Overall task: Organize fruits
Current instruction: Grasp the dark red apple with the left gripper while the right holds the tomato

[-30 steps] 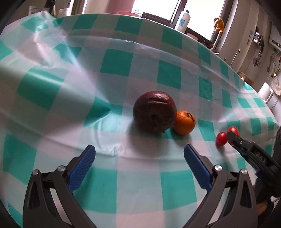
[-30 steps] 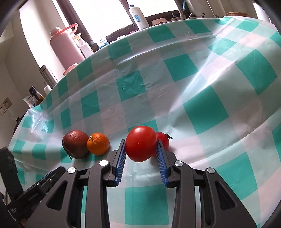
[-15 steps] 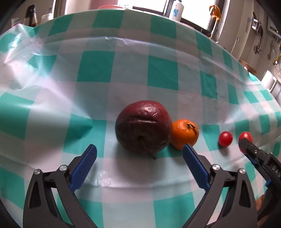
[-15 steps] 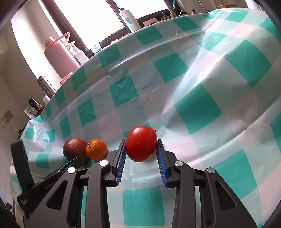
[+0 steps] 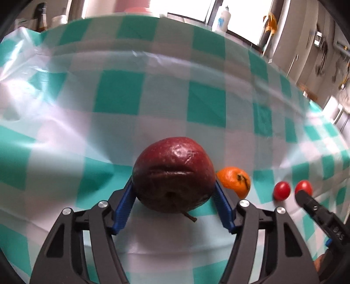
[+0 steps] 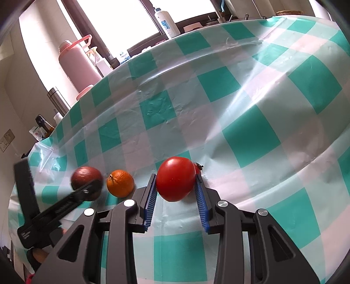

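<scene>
Fingers first: my left gripper (image 5: 174, 192) was closing, its blue pads (image 5: 123, 207) flanking the wrinkled dark red apple (image 5: 174, 172), which sat between them on the tablecloth (image 5: 140, 91); the pads looked to be at the apple's sides, though whether they already pressed on it I could not tell for certain. My right gripper (image 6: 176, 189) was clamped on the large red tomato (image 6: 176, 178), blue ribbed pads (image 6: 151, 200) tight against both flanks, the tomato at or just above the cloth. Just behind the tomato on its right, a sliver of a smaller red tomato with a dark stem (image 6: 198, 167) peeked out. In the left wrist view, the orange (image 5: 235, 180) lay just beside the apple on its right, partly hidden by my right-hand pad, and farther right two red tomatoes (image 5: 282, 190) sat near each other, the farther one half covered by the black finger of the other gripper. In the right wrist view the order read apple, orange, held tomato, from left across. Beyond the fruit stretched the green-and-white checked plastic cloth, creased and glossy. At the table's far edge stood a pink thermos (image 6: 76, 63), a steel flask (image 6: 58, 100) and a white bottle (image 6: 166, 19) by the window.
</scene>
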The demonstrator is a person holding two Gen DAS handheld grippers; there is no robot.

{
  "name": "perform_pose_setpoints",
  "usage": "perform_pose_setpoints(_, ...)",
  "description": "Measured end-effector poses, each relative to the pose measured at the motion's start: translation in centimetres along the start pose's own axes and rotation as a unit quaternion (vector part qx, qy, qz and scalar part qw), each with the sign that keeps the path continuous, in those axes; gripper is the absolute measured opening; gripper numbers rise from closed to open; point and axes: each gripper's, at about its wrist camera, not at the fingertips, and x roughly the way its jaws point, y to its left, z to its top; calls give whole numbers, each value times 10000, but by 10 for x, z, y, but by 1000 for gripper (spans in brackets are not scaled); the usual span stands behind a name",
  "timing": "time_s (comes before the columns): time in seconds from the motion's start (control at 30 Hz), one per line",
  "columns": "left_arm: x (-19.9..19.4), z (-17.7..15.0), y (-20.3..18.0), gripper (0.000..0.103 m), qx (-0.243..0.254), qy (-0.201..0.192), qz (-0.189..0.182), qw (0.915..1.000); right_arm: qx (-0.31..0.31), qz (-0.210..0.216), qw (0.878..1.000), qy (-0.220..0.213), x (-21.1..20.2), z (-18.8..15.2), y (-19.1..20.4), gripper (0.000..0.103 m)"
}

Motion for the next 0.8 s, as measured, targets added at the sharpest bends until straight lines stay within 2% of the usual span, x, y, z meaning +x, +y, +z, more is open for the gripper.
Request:
perform_pose_setpoints(0.1,-11,-6,6,66,-7,-76,74,9999,0,17,10000,-3,0,-1,-1,35)
perform_pose_setpoints(0.27,-23,-17,14,66,-300,53,30,9995,-62,27,10000,-5,0,-2,0,35)
perform_pose_setpoints(0.57,-56,-47,16,66,-155,-30,108,9998,-141,132,9998,15,-5,-7,2,35)
perform_pose_setpoints(0.8,-77,-64,13,66,-57,-78,67,9999,-156,100,9997,127,-30,-32,10,35)
